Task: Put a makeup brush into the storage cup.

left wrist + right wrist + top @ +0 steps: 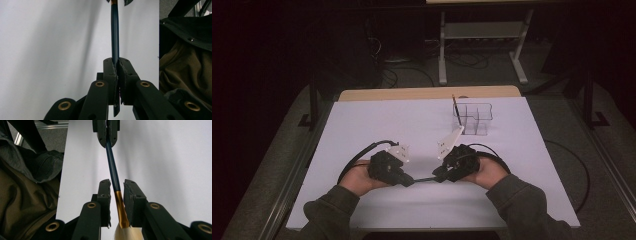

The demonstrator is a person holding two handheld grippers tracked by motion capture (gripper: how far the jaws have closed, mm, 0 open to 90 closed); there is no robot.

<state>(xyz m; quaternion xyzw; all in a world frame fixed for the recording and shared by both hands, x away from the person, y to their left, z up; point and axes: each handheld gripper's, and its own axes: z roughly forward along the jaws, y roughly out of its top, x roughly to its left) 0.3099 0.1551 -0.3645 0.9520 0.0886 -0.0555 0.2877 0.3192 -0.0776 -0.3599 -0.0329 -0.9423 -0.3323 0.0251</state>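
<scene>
Near edge of the worktop [362,125]: two sleeved forearms come in, each hand holding tongs, tips turned toward each other. Left tongs [408,181], right tongs [438,176]; between them a thin dark brush [424,179], level, just above the white sheet.

Left gripper view: left tongs [117,65] pressed together on the blue handle [115,32] of the brush; the handle's end pokes out below the jaws. Brush runs away toward the far tongs, cut off by the top edge.

Right gripper view: right tongs [117,185] spread part way. The brush [113,170] lies in the gap, its gold ferrule [120,208] and pale bristles [126,233] between the jaws. Cannot tell whether either jaw touches it. The other tongs [107,143] clamp the handle at top.

From the high view, colours and bristles of the brush are too small to make out.

Farther back, right of centre: a clear divided holder [474,119] on the sheet, one dark stick [456,110] leaning in it. Beyond the worktop, dim floor, cables, a white frame [482,45].
</scene>
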